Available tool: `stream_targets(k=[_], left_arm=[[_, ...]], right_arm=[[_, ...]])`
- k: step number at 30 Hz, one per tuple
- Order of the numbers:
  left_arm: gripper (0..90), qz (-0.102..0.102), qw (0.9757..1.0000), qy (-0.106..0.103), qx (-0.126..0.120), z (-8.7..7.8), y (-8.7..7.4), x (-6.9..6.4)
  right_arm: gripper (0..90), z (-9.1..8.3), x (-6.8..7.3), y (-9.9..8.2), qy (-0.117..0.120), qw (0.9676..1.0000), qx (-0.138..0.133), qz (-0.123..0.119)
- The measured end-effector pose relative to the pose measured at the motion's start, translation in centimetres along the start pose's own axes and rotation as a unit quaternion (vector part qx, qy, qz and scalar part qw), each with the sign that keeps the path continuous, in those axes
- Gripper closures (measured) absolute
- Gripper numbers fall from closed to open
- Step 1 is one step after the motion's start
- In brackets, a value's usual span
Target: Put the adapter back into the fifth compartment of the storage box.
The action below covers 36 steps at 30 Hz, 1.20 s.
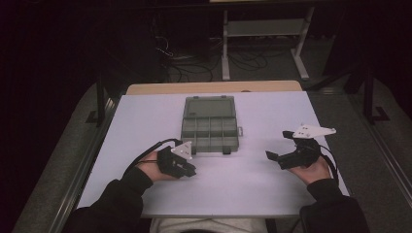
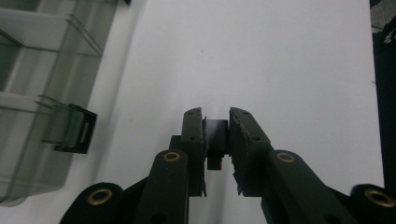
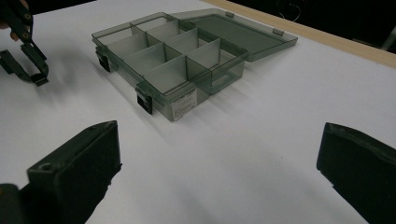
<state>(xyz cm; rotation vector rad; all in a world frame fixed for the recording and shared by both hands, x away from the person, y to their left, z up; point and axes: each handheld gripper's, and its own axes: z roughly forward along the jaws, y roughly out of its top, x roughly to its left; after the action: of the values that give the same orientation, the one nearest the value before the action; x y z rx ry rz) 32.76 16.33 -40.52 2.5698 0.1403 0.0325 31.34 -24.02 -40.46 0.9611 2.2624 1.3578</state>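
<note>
A clear grey compartment box [image 1: 209, 127] lies open on the white table top [image 1: 243, 179], its lid [image 1: 210, 106] folded flat behind it. Its compartments [image 3: 173, 60] look empty. My left gripper [image 1: 192, 171] rests just in front of the box's left corner, by a black latch [image 2: 74, 133]. Its jaws are nearly closed on a small black block [image 2: 215, 135] with a red spot, held low over the table. My right gripper [image 1: 277, 144] hovers to the right of the box with its jaws wide apart and nothing between them [image 3: 218, 128]. The left gripper [image 3: 39, 79] also appears far off in the right gripper view.
A wooden table edge [image 1: 214, 87] runs behind the white sheet. Beyond it the floor is dark, with cables [image 1: 194, 68] and a white table frame [image 1: 262, 29]. Bare white surface [image 1: 145, 116] lies left, right and in front of the box.
</note>
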Motion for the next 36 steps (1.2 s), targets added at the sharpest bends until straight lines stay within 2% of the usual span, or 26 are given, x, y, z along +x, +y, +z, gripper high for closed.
stream_targets(k=[23, 36], left_arm=[[76.4, 0.007, 0.9994, 0.018, -0.029, -4.4, 2.1, 1.4], [76.4, 0.008, 0.9989, 0.029, -0.035, -6.4, 3.0, 2.5]], right_arm=[[0.0, 0.0, 0.1, 0.0, 0.002, 1.0, -0.001, 0.0], [0.0, 0.0, 0.1, 0.0, 0.003, 1.0, -0.001, -0.001]])
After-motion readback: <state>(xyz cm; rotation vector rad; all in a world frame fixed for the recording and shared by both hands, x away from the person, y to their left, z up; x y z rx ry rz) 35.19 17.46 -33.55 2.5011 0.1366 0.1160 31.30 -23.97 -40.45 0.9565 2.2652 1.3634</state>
